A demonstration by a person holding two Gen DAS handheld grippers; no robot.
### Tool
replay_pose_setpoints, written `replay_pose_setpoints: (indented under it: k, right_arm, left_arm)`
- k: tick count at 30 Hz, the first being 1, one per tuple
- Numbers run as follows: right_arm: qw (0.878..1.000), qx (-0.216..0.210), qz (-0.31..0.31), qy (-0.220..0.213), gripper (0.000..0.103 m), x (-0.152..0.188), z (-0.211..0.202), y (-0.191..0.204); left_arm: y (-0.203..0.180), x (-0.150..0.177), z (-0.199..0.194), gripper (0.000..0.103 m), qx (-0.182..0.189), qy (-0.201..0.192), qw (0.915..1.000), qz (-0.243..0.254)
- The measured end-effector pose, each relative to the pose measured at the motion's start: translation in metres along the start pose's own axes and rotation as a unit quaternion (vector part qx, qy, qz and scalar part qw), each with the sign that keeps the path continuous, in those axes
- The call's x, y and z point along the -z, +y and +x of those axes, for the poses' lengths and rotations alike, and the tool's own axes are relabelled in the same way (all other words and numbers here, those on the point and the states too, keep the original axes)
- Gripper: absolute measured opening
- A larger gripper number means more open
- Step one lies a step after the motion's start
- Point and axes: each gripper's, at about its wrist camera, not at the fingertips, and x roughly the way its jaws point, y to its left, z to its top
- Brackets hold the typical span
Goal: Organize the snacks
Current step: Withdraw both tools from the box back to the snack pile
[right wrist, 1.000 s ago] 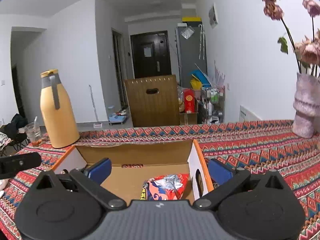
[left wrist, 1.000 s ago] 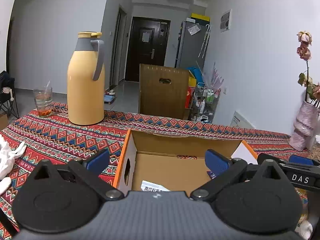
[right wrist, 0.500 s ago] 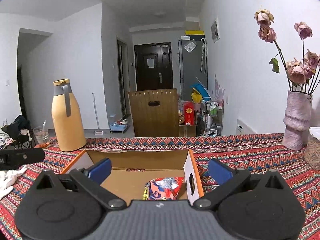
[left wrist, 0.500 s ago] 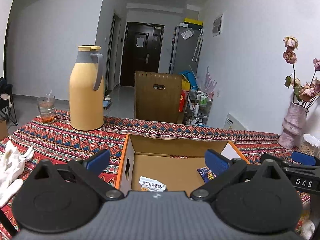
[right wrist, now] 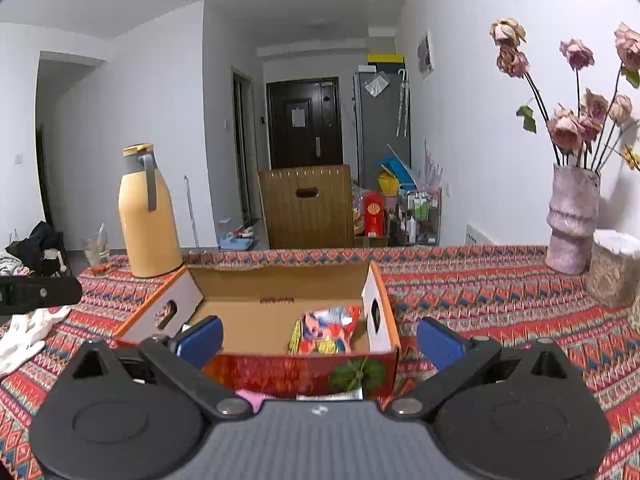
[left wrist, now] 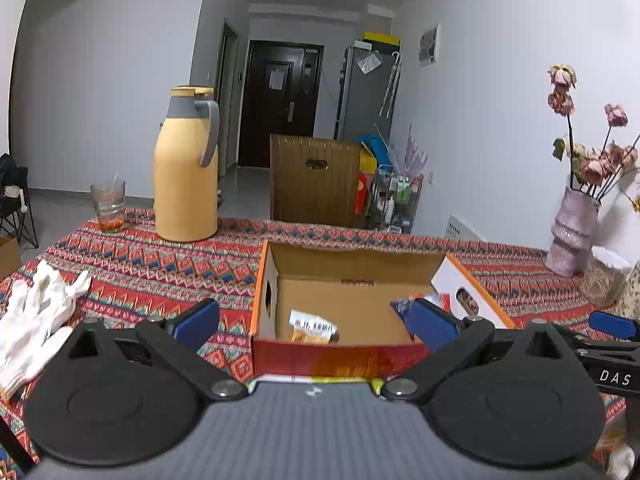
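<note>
- The open cardboard box with orange-edged flaps and a red printed front [left wrist: 344, 304] sits on the bench, which is covered by a red patterned woven cloth [left wrist: 160, 264]. It lies straight ahead of both claws, its long axis running left to right across the views.
- The left claw [left wrist: 316, 320] is spread wide with nothing between its blue pads. Its left pad hangs outside the box's left wall, and its right pad is over the box's right part.
- The right claw [right wrist: 320, 338] is equally wide apart and empty. Its left pad is over the box's left part, and its right pad is outside the right wall.
- Snacks already in the box: a small white and orange packet [left wrist: 314, 326] near the front left, and a crinkled red and silver foil bag [right wrist: 326, 330] against the right wall. The left claw is nearer the first, the right claw nearer the second.
- Just under each claw body, slivers of other packaging show in front of the box. I cannot tell what they are.
- Open room: the box's middle floor is bare, and the cloth on either side is free. To the left lie white cotton gloves [left wrist: 36, 316]. The tall yellow thermos jug with a grey handle [left wrist: 186, 166] and the pale pink ceramic vase of dried roses [right wrist: 572, 216] stand well apart, behind and to the sides.
</note>
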Motion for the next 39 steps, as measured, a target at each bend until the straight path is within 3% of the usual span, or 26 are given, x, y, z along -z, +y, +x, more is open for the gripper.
replay_pose_setpoints:
  k: [21, 26, 39]
  right_arm:
    - [0.997, -0.002, 0.019, 0.074, 0.103, 0.083, -0.031, 0.006]
    - [0.995, -0.017, 0.017, 0.100, 0.103, 0.096, -0.029, 0.008]
    - [0.993, 0.009, 0.026, 0.116, 0.102, 0.102, -0.020, 0.012]
  left_arm:
    - [0.029, 0.087, -0.015, 0.103, 0.002, 0.067, 0.9977, 0.003]
    - [0.027, 0.094, -0.011, 0.103, 0.009, 0.080, 0.9968, 0.005]
    - [0.025, 0.101, -0.006, 0.103, 0.013, 0.094, 0.9955, 0.003]
